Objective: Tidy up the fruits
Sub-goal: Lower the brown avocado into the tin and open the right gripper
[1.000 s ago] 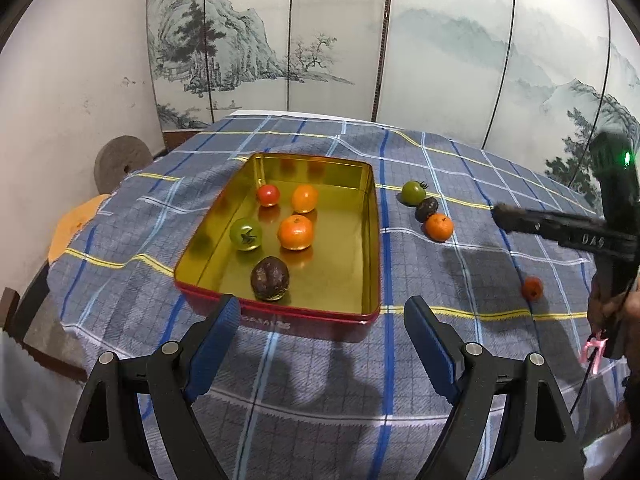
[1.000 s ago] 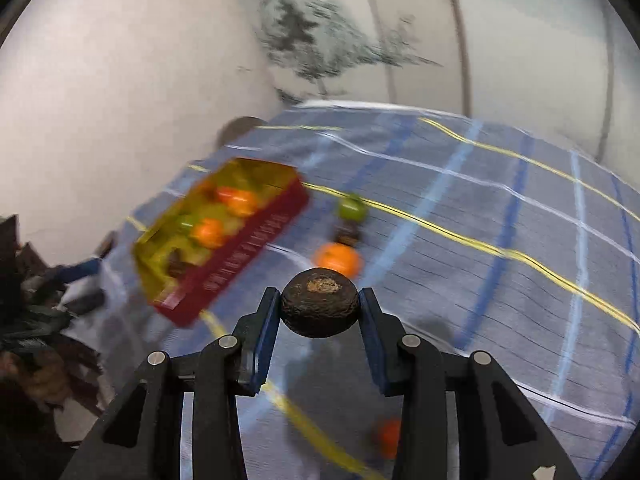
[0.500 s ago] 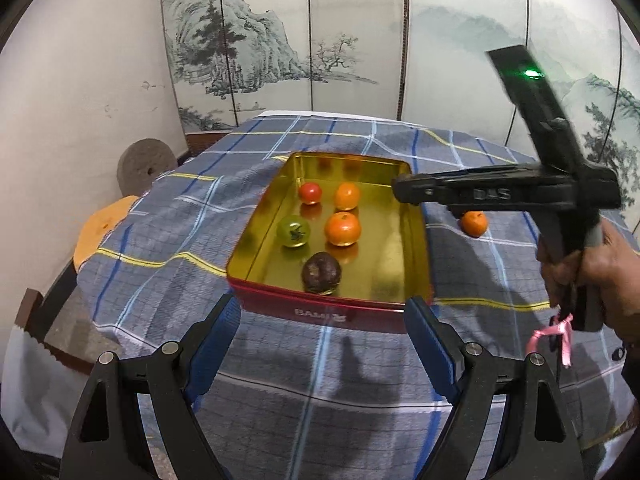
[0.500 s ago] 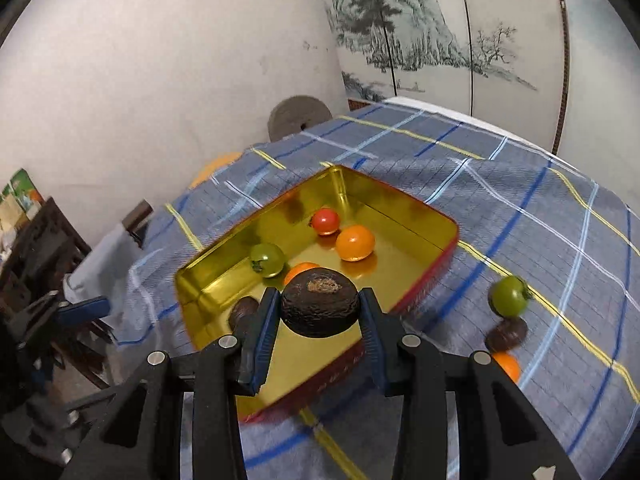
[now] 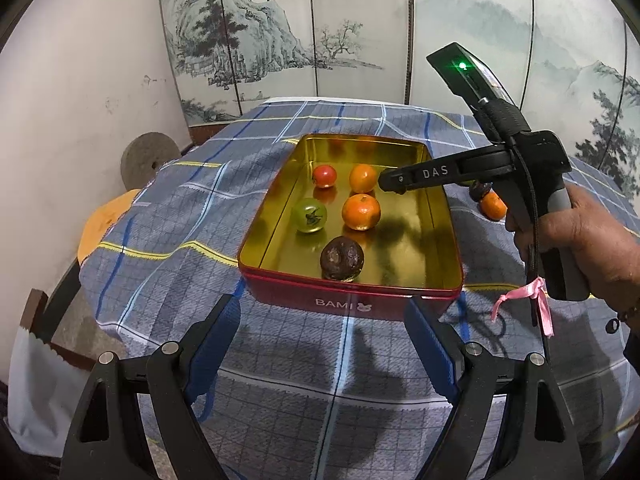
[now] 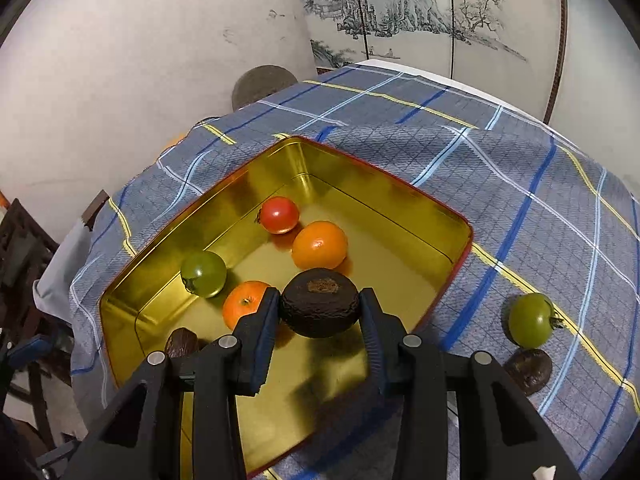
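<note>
While the left gripper (image 5: 322, 334) hangs released over the plaid tablecloth (image 5: 172, 216), short of the red-and-gold tin (image 5: 448, 216) and with nothing between its fingers, the right gripper (image 6: 319, 312) is clenched on a dark wrinkled fruit (image 6: 319, 307) above the tin's gold floor.

Inside the tin, left to right in the right wrist view: a second dark fruit (image 6: 182, 343) at the near wall, a green tomato (image 6: 203, 273), a mandarin (image 6: 243, 303) just beside the left fingertip, a red tomato (image 6: 279, 214) and another mandarin (image 6: 319, 245) beyond the held fruit. Bare floor lies under and to the right of the held fruit, up to the right wall.

Outside that wall, on the cloth, sit a green tomato (image 6: 531, 321) and a dark fruit (image 6: 529, 370), touching. The cloth drops off at the table's left edge.
</note>
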The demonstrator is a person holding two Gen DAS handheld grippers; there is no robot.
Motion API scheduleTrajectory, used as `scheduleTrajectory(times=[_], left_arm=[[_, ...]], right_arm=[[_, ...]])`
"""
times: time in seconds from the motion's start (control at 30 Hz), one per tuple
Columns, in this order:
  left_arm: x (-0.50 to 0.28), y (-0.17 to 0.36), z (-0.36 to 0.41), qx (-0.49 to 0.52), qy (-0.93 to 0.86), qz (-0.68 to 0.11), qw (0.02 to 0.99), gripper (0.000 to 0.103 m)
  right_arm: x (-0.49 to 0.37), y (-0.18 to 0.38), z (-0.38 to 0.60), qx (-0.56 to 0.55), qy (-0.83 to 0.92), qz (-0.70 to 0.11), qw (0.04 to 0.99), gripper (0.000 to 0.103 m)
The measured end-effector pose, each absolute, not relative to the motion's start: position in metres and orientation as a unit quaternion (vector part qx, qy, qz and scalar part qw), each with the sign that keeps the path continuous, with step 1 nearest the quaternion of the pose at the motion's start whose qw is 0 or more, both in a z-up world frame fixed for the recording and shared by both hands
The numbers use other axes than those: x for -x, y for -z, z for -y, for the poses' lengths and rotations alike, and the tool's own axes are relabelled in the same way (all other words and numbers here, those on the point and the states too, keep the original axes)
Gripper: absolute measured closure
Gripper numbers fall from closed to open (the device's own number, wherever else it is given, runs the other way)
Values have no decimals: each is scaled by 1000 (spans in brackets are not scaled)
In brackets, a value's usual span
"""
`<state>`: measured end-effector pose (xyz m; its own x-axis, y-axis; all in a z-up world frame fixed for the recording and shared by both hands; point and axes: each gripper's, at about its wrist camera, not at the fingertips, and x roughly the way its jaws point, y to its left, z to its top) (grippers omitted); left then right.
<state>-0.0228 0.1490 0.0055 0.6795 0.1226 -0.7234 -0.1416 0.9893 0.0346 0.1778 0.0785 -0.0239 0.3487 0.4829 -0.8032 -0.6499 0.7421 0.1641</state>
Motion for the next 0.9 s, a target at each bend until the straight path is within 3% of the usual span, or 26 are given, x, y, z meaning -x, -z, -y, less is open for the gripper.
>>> scheduleTrajectory(times=[0.27,0.4,0.47,0.9], left_arm=[[22,-1,-150,10,-75,-399,914,19],[23,0,-150,10,-76,-400,913,19],[22,0,-149,9,-75,-401,913,19],[27,-5,-131,-13,-67,-400,914,19]], right_arm=[[-181,26,-87,77,-351,-451,817,64],[-178,18,-82,49,-366,-439,819,46],[-174,11,-78,34,-374,-427,822,42],[-124,-19,-23,-19,-389,-381,839,39]])
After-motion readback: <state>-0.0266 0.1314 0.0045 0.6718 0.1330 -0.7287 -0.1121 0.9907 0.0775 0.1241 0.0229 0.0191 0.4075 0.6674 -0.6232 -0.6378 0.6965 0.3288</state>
